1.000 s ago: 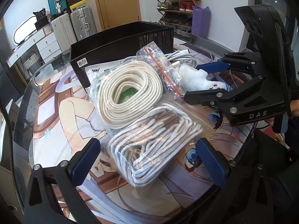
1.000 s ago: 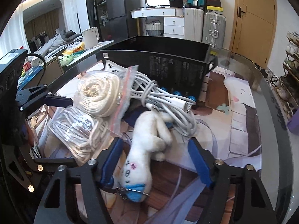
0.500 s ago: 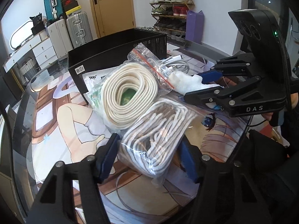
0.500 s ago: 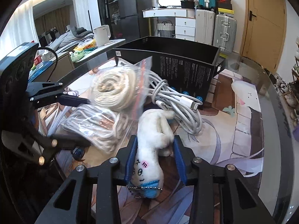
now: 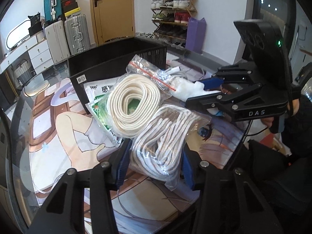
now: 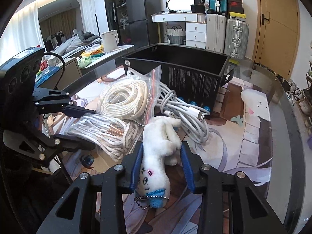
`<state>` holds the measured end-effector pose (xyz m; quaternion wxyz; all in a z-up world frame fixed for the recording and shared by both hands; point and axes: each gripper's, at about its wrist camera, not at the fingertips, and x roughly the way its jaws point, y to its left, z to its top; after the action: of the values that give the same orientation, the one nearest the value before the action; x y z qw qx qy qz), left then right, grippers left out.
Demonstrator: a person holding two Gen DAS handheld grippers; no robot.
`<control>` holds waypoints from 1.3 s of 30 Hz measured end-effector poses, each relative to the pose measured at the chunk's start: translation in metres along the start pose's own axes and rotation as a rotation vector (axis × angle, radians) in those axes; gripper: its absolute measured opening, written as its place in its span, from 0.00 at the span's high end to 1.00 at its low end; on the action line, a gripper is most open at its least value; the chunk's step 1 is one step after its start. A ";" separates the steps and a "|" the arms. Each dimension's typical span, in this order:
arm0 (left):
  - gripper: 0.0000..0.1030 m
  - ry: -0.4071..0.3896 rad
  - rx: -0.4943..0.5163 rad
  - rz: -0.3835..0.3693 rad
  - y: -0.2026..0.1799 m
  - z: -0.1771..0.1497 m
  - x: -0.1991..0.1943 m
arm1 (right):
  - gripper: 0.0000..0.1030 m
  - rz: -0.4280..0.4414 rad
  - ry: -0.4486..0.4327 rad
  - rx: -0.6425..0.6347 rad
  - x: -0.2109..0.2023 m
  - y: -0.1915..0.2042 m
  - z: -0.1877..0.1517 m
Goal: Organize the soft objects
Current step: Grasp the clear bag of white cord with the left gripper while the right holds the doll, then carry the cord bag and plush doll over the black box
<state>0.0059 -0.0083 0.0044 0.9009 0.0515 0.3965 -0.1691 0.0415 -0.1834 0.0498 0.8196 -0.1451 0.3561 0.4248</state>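
My left gripper [image 5: 155, 162] is shut on a clear bag of grey-white cord [image 5: 165, 138], also seen in the right wrist view [image 6: 105, 130]. A bagged coil of cream rope [image 5: 130, 101] lies against it. My right gripper [image 6: 161, 163] is shut on a white plush toy [image 6: 158, 156] with a blue end and ball chain; the toy [image 5: 187, 89] also shows in the left wrist view. A bundle of white charging cable [image 6: 181, 109] lies beside the plush. An open black box [image 6: 185, 72] stands behind them.
Everything lies on a printed mat [image 6: 253, 132] over a round glass table [image 6: 288, 105]. A green-and-white packet [image 5: 97, 99] leans on the black box [image 5: 117, 62]. The table's rim runs close on the right. Suitcases and drawers stand behind.
Both grippers have closed from open: the left onto the bag of cord, the right onto the plush toy. Both objects now look lifted slightly off the mat.
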 end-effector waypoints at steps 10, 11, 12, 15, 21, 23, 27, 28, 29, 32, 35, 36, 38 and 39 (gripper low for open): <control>0.56 -0.076 -0.048 -0.073 0.008 0.004 -0.025 | 0.63 0.024 -0.072 0.011 -0.023 -0.003 0.006; 0.56 -0.087 -0.050 -0.076 0.008 0.004 -0.028 | 0.63 0.024 -0.078 0.013 -0.025 -0.003 0.006; 0.56 -0.094 -0.051 -0.073 0.006 0.005 -0.029 | 0.63 0.021 -0.089 0.017 -0.028 -0.005 0.007; 0.56 -0.115 -0.060 -0.066 0.005 0.007 -0.035 | 0.63 0.017 -0.115 0.027 -0.035 -0.007 0.009; 0.56 -0.155 -0.084 -0.017 0.011 0.012 -0.042 | 0.63 -0.008 -0.158 0.049 -0.046 -0.012 0.012; 0.56 -0.167 -0.094 0.002 0.012 0.014 -0.043 | 0.63 -0.014 -0.169 0.055 -0.049 -0.013 0.013; 0.56 -0.188 -0.110 0.039 0.017 0.018 -0.044 | 0.63 -0.028 -0.193 0.064 -0.056 -0.013 0.017; 0.56 -0.193 -0.116 0.051 0.018 0.019 -0.045 | 0.63 -0.036 -0.201 0.064 -0.058 -0.012 0.018; 0.56 -0.201 -0.125 0.064 0.021 0.021 -0.045 | 0.63 -0.038 -0.206 0.065 -0.060 -0.012 0.020; 0.56 -0.219 -0.146 0.099 0.025 0.026 -0.046 | 0.63 -0.046 -0.223 0.071 -0.063 -0.012 0.024; 0.56 -0.227 -0.166 0.124 0.032 0.032 -0.044 | 0.63 -0.054 -0.231 0.079 -0.064 -0.011 0.029; 0.56 -0.225 -0.170 0.136 0.034 0.034 -0.043 | 0.63 -0.056 -0.232 0.080 -0.063 -0.010 0.031; 0.56 -0.230 -0.177 0.146 0.037 0.037 -0.043 | 0.63 -0.059 -0.233 0.079 -0.062 -0.009 0.035; 0.56 -0.231 -0.179 0.148 0.038 0.039 -0.043 | 0.63 -0.062 -0.234 0.077 -0.061 -0.008 0.039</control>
<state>0.0190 0.0303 0.0608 0.9515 -0.0197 0.2987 -0.0712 0.0423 -0.2040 0.1200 0.8732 -0.0739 0.2696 0.3992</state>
